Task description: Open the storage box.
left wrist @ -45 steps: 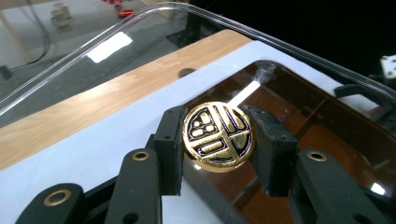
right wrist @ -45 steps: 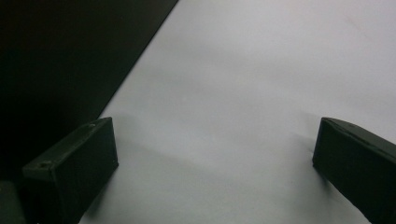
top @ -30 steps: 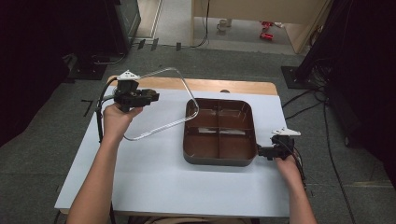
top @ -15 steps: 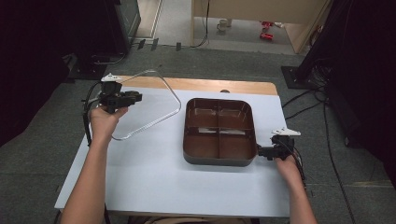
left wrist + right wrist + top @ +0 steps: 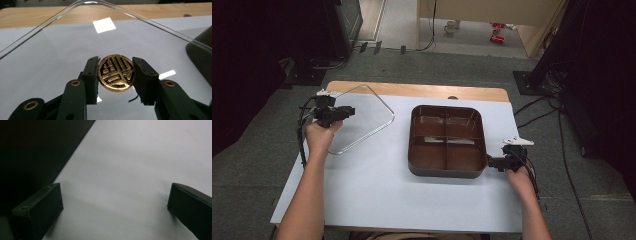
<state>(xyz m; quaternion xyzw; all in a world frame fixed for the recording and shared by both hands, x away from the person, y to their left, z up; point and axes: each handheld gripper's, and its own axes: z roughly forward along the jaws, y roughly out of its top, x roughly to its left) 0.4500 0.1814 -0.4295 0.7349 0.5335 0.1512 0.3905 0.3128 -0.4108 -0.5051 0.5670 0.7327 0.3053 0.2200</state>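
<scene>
A clear plastic lid (image 5: 364, 117) with rounded corners hangs tilted over the table's left part. My left gripper (image 5: 333, 114) is shut on its round gold and black knob (image 5: 116, 73), one pad on each side of it (image 5: 115, 65). The lid's raised rim (image 5: 150, 21) arches across the left gripper view. A dark brown tray (image 5: 447, 173) with several empty compartments sits right of centre. My right gripper (image 5: 492, 162) rests on the table at the tray's front right corner. Its jaws stand wide open over bare white surface (image 5: 115, 195), with the tray's dark wall (image 5: 30, 150) beside them.
The white table top (image 5: 377, 195) has a wooden strip (image 5: 437, 91) along its far edge. Cables trail from both grippers. Dark equipment and stands surround the table on the grey floor.
My left hand has carried the lid leftward and down, away from the tray toward the table's left side. The right hand has stayed put.
</scene>
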